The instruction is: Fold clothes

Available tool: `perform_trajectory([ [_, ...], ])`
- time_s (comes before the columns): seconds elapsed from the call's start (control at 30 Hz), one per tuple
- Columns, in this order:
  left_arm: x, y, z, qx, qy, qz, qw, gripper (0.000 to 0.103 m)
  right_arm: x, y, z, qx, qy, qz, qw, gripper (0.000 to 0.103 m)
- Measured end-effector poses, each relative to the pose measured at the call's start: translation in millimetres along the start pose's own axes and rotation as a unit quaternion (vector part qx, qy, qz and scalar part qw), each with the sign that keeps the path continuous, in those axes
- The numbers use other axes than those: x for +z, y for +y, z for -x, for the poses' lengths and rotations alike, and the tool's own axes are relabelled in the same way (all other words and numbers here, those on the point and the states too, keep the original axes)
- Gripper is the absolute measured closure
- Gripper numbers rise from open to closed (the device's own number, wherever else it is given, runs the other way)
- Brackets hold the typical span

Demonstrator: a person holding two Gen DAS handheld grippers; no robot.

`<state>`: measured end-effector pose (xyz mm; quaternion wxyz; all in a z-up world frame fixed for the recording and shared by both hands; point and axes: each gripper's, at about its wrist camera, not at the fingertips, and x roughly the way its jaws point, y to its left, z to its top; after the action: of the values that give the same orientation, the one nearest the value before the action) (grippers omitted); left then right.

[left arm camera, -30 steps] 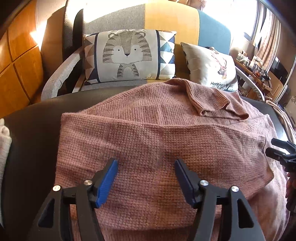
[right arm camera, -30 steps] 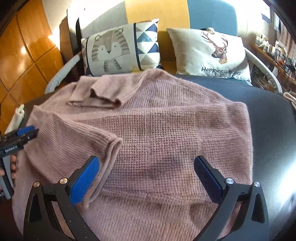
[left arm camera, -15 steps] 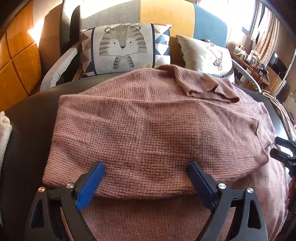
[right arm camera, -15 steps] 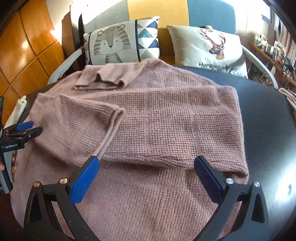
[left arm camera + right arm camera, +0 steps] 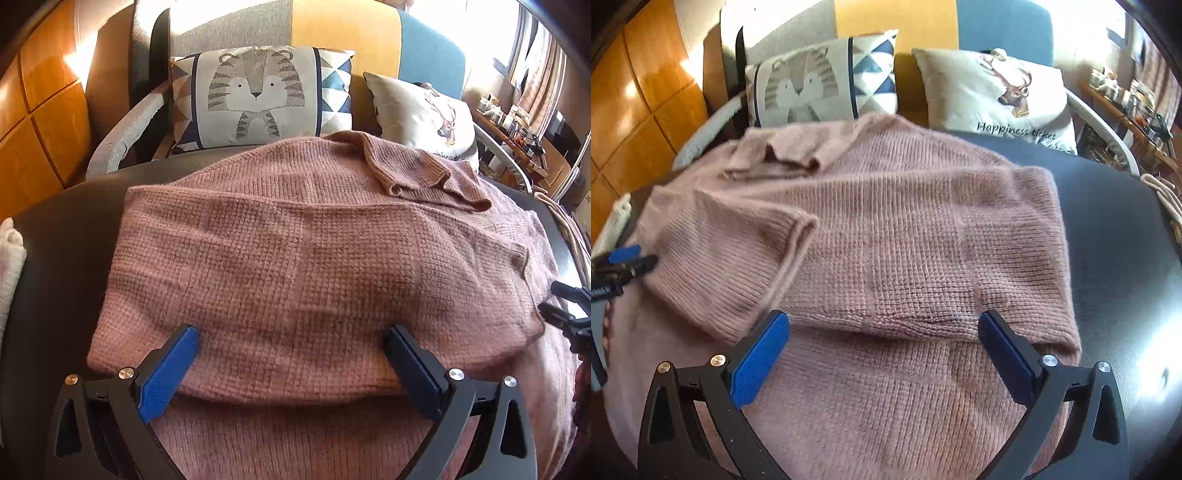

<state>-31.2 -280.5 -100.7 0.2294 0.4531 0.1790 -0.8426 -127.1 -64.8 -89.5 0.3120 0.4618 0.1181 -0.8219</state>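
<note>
I am looking down over a dusty-pink knitted sweater (image 5: 295, 266) spread on a dark round table (image 5: 1115, 229). It covers most of the tabletop. Its upper portion is folded down toward me, so a soft doubled edge runs across the cloth just ahead of both tools. A sleeve (image 5: 738, 258) lies folded across the body on the left side of the right-hand view, and the collar (image 5: 417, 170) sits bunched at the far end.

My left gripper (image 5: 291, 365) hangs over the near fold with its blue-padded jaws spread wide apart, nothing between them pressed. My right gripper (image 5: 882, 354) is the same: jaws wide, hovering above the fold edge, gripping nothing.

Behind the table is a sofa with a tiger cushion (image 5: 258, 96) and a deer cushion (image 5: 997, 96). A white cloth (image 5: 9, 269) lies at the table's left edge.

I judge the fold as laid but not tidy. To do this step well, I would smooth the doubled layer flat, line up the sleeve edge with the body, then take the near hem at two well-spaced points, one per tool, and lift both sides evenly. The knit looks loose and stretchy, so I would pinch both layers fully and move slowly to avoid dragging it askew.
</note>
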Motion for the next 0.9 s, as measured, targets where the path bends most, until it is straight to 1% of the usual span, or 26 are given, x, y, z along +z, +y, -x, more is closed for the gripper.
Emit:
perform_trajectory([
  [0.1,0,0,5,0.0,-0.003,-0.002,1.0,0.0,8,5,11,0.018,-0.02,-0.008,1.0,0.0],
  [0.23,9,4,6,0.003,-0.004,-0.002,1.0,0.0,22,24,13,0.057,-0.033,0.02,0.998,0.001],
  [0.3,16,7,6,0.003,-0.01,0.001,0.9999,0.0,27,33,3,0.069,-0.023,0.035,0.997,0.013],
  [0.33,19,8,6,0.002,-0.012,0.003,0.9999,0.0,29,36,-4,0.075,-0.013,0.038,0.996,0.023],
  [0.37,22,9,5,0.001,-0.013,0.004,0.9999,0.0,31,37,-12,0.079,-0.003,0.038,0.996,0.028],
  [0.43,27,10,3,0.002,-0.015,0.001,0.9999,0.0,34,36,-26,0.08,0.013,0.035,0.996,0.035],
  [0.53,33,9,-1,0.004,-0.02,-0.007,0.9998,0.0,39,31,-39,0.091,0.02,0.023,0.995,0.035],
  [0.6,36,8,-4,0.005,-0.021,-0.012,0.9997,0.0,40,30,-42,0.1,0.021,0.024,0.994,0.04],
  [0.63,37,7,-7,0.007,-0.019,-0.014,0.9997,0.0,40,31,-41,0.106,0.021,0.029,0.994,0.054],
  [0.67,37,8,-9,0.009,-0.017,-0.015,0.9997,0.0,40,33,-40,0.113,0.021,0.036,0.993,0.077],
  [0.7,37,9,-12,0.01,-0.015,-0.015,0.9997,0.0,40,35,-38,0.119,0.02,0.042,0.992,0.087],
  [0.77,36,11,-16,0.009,-0.011,-0.01,0.9998,0.0,42,40,-29,0.121,0.01,0.057,0.991,0.094],
  [0.83,35,14,-17,0.008,-0.011,-0.005,0.9999,0.0,46,42,-17,0.114,-0.013,0.067,0.991,0.095],
  [0.9,35,16,-15,0.007,-0.017,0.002,0.9998,0.0,55,44,-6,0.095,-0.037,0.075,0.992,0.095],
])
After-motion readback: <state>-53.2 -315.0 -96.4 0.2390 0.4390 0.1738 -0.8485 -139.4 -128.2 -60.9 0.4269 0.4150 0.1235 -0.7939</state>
